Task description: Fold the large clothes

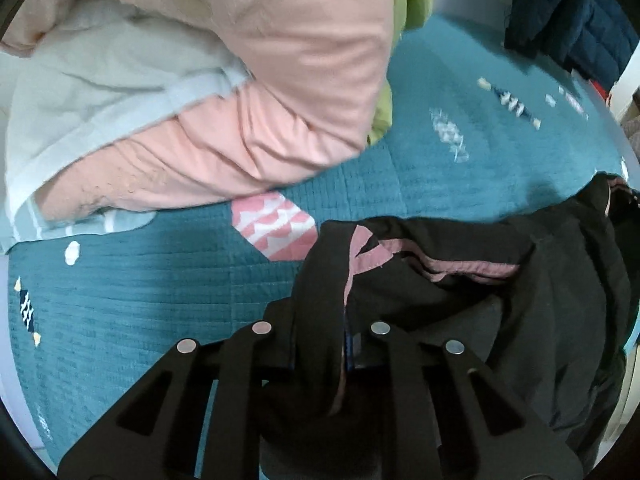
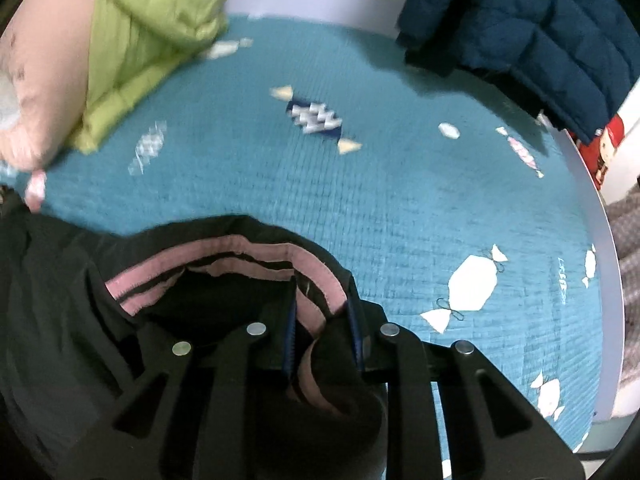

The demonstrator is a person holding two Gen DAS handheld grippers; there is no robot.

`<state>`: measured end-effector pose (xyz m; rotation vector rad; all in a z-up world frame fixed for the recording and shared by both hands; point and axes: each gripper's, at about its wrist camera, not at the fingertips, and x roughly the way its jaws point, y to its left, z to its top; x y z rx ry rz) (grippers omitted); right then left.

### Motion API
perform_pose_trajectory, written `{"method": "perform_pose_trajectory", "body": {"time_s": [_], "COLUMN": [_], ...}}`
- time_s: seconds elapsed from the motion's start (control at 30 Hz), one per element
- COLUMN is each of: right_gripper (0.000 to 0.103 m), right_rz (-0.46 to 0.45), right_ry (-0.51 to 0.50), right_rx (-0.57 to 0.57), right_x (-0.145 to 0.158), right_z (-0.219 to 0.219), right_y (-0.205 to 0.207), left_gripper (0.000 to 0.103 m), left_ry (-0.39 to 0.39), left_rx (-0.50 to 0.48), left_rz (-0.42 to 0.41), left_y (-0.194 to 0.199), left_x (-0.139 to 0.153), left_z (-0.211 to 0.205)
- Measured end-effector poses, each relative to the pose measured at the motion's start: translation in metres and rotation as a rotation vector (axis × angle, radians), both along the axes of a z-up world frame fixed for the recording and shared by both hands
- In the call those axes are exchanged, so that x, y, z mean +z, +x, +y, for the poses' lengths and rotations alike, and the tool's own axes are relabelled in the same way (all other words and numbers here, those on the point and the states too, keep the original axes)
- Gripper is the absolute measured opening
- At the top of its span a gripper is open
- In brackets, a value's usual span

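Observation:
A black garment with pink trim [image 1: 460, 280] hangs between my two grippers above the teal quilt [image 1: 160, 300]. My left gripper [image 1: 320, 344] is shut on one bunched edge of it, the cloth draped over and between the fingers. In the right wrist view my right gripper [image 2: 324, 336] is shut on the other pink-edged end of the black garment [image 2: 200, 272], the pink band pinched between the blue pads. The garment's lower part is hidden under the grippers.
A pile of pink [image 1: 280, 80], white [image 1: 100, 92] and lime green [image 2: 148, 40] clothes lies at the far left of the bed. A navy puffer jacket [image 2: 540, 32] lies at the far right. The quilt [image 2: 400, 200] has candy patches; the bed's white edge [image 2: 608, 280] runs on the right.

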<state>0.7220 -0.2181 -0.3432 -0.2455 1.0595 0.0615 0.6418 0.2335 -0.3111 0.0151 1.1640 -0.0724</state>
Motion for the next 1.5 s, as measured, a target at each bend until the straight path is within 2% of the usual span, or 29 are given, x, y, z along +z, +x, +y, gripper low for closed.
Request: {"method": "perform_pose_trajectory", "body": {"time_s": [0.13, 0.2, 0.3, 0.47, 0.57, 0.7, 0.93, 1.07, 1.23, 1.37, 1.4, 1.43, 1.5], "right_gripper": [0.019, 0.019, 0.019, 0.019, 0.02, 0.02, 0.02, 0.021, 0.023, 0.025, 0.028, 0.027, 0.027], "right_rz": [-0.07, -0.102, -0.144, -0.175, -0.192, -0.22, -0.135, -0.072, 0.061, 0.159, 0.2, 0.26, 0.273], "right_ry": [0.028, 0.07, 0.11, 0.165, 0.224, 0.244, 0.288, 0.276, 0.299, 0.287, 0.286, 0.277, 0.267], "right_rx": [0.001, 0.004, 0.016, 0.028, 0.019, 0.03, 0.025, 0.022, -0.036, -0.05, -0.06, -0.069, -0.073], "right_x": [0.035, 0.057, 0.085, 0.11, 0.119, 0.128, 0.112, 0.089, 0.035, 0.0, -0.01, -0.021, -0.026], "right_z": [0.002, -0.002, -0.013, -0.032, -0.043, -0.052, -0.066, -0.07, -0.084, -0.086, -0.086, -0.086, -0.088], "right_y": [-0.018, -0.036, -0.077, -0.164, -0.21, -0.271, -0.356, -0.401, -0.442, -0.458, -0.46, -0.462, -0.47], "left_gripper": [0.016, 0.016, 0.016, 0.015, 0.015, 0.015, 0.015, 0.016, 0.019, 0.022, 0.022, 0.023, 0.024], "left_ry": [-0.024, -0.062, -0.058, -0.052, -0.061, -0.074, -0.101, -0.094, -0.081, -0.04, -0.023, -0.005, 0.002], "left_rx": [-0.007, -0.002, -0.029, -0.084, -0.082, -0.07, -0.022, -0.01, -0.016, -0.027, -0.034, -0.039, -0.05], "left_rz": [-0.063, -0.09, -0.144, -0.185, -0.213, -0.224, -0.177, -0.14, -0.067, 0.027, 0.036, 0.039, 0.036], "left_y": [-0.019, -0.039, -0.079, -0.153, -0.212, -0.276, -0.366, -0.406, -0.445, -0.467, -0.471, -0.476, -0.485], "left_x": [0.034, 0.052, 0.074, 0.093, 0.102, 0.097, 0.061, 0.038, 0.004, -0.032, -0.036, -0.039, -0.038], "left_z": [0.005, 0.011, 0.013, 0.0, -0.003, -0.003, -0.009, -0.013, -0.019, -0.028, -0.03, -0.032, -0.035]}}
